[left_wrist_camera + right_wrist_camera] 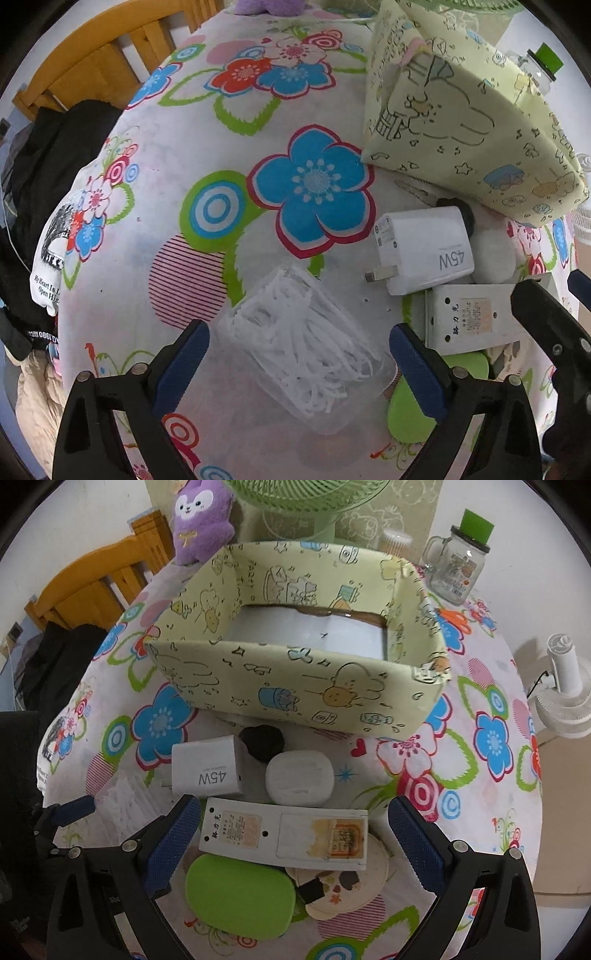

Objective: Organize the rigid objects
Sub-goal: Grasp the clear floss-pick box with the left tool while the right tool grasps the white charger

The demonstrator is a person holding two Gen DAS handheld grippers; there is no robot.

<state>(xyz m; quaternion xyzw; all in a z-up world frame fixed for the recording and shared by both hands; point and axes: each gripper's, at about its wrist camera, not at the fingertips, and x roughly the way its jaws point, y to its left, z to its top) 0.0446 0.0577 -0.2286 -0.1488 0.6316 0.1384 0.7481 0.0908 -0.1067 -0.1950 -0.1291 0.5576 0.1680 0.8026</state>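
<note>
My left gripper [299, 354] is open, its blue-padded fingers either side of a clear plastic box of white floss picks [306, 350] on the flowered tablecloth. My right gripper [291, 830] is open around a long white remote-like box with Chinese labels [284, 836]. Near it lie a white 45W charger [207, 770], a white rounded case [299, 777], a black lump [262, 744], a green oval case [240, 897] and a round coaster [347, 882]. The pale green cartoon-print storage box [295, 698] stands open behind them. The charger [424, 247] and storage box [461, 122] also show in the left wrist view.
A purple plush toy [203, 520], a green fan [310, 502], a glass mug-jar with green lid [458, 561] and a cotton swab pot [395, 541] stand behind the box. A wooden chair [96, 587] with dark clothes is at left. A small white fan [565, 698] stands off the table at right.
</note>
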